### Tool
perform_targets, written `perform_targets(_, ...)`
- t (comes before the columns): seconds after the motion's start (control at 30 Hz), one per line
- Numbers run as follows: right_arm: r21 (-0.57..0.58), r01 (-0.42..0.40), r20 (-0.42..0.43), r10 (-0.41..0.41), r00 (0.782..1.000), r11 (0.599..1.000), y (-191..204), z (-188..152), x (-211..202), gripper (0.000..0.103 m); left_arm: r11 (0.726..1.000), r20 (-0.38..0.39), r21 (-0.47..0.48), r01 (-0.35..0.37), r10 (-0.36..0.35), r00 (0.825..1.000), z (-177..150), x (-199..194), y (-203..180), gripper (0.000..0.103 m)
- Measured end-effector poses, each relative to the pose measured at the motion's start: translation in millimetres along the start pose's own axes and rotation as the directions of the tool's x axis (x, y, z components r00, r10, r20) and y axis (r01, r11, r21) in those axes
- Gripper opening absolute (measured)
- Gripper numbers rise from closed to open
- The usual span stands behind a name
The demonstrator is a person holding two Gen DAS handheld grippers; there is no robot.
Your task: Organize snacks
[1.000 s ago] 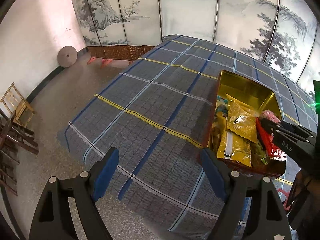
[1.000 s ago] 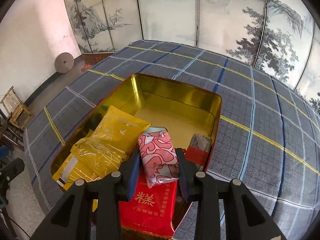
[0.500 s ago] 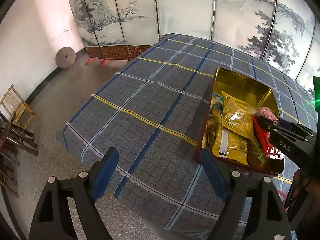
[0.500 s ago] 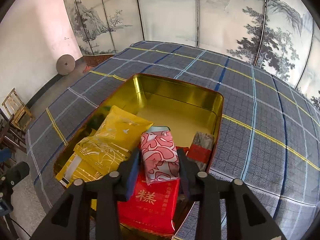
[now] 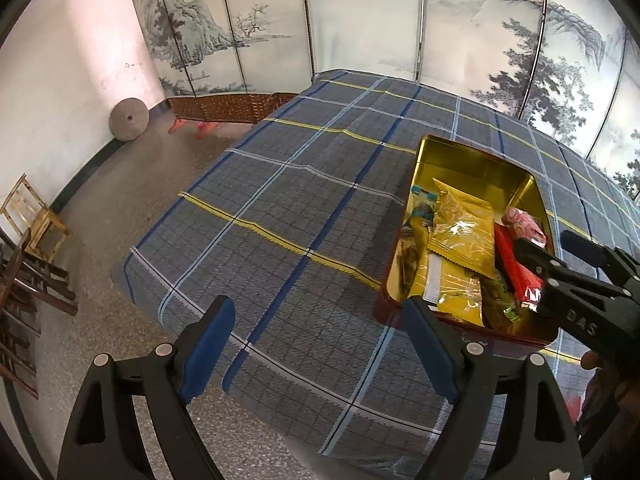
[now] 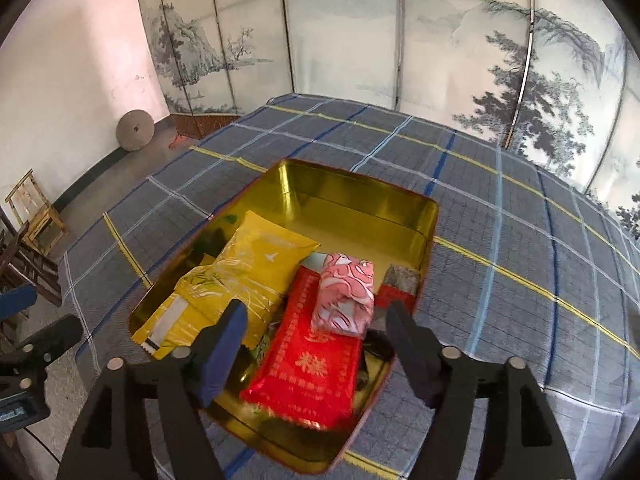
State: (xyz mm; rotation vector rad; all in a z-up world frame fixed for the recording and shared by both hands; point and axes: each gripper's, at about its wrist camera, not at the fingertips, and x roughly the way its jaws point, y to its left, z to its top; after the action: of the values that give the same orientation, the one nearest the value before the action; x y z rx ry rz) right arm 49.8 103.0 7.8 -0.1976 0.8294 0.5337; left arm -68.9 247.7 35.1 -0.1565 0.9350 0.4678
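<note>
Pink-and-white patterned soft snack pouch (image 6: 345,297) lies in the gold rectangular tin (image 6: 352,188) atop the red packet (image 6: 310,354); light, crushable, pinch mid-body. Right gripper (image 6: 314,354) fingers spread, empty; left gripper (image 5: 316,354) also spread.

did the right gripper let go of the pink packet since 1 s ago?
Yes. The right gripper has opened and drawn back; the pink packet now lies free on the red packet inside the tin.
</note>
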Motion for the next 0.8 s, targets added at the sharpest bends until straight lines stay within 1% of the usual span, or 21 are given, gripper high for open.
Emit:
perform_targets(0.07,0.009,0.017,0.013,-0.017,1.000,1.000,-3,-4,-8,0.084,1.000,0.001,0.003,0.005,-0.005,1.000,0,-2,-3,0.084)
perform_targets(0.23,0.013,0.027,0.015,-0.028,1.000,1.000,-10,-15,-23,0.086,1.000,0.005,0.029,0.009,-0.009,1.000,-1,-4,-14,0.084)
perform_targets(0.43,0.006,0.039,0.024,-0.039,0.999,0.999,-16,-26,-36,0.087,0.999,0.002,0.035,0.020,-0.020,1.000,-1,-5,-23,0.085)
perform_targets(0.8,0.005,0.047,0.002,-0.047,0.999,0.999,-19,-38,-39,0.087,0.998,-0.004,0.056,0.015,-0.015,1.000,-3,-6,-35,0.085)
